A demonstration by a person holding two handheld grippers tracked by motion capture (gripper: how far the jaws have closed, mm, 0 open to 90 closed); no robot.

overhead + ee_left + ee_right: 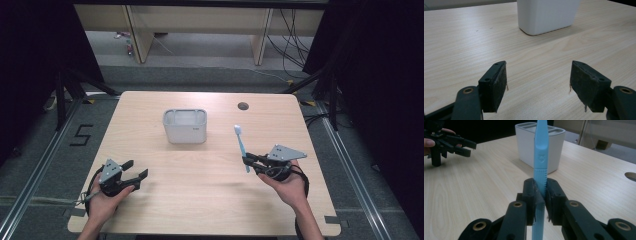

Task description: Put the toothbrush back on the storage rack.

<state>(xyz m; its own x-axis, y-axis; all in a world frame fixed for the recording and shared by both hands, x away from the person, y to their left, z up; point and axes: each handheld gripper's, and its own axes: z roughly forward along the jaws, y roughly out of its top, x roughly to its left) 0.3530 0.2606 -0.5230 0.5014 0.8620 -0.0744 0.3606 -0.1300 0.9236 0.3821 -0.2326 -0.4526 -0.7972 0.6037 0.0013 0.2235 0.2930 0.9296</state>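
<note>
— Blue plastic, that toothbrush (540, 150); what had hold of it?
— The right gripper (541, 195) was clamped on its ribbed handle, jaws pressed in from both sides, head pointing up and toward the far edge of the table (210, 180).
— Where was that on the table?
— Near the right edge, toward the near corner, held off the wood.
— And the other one?
— The left gripper (537, 82) stood wide open with nothing between its jaws, near the near left corner.
— Anything further out?
— A white holder (185, 126) with compartments stood upright mid-table toward the far edge, well apart from both.
</note>
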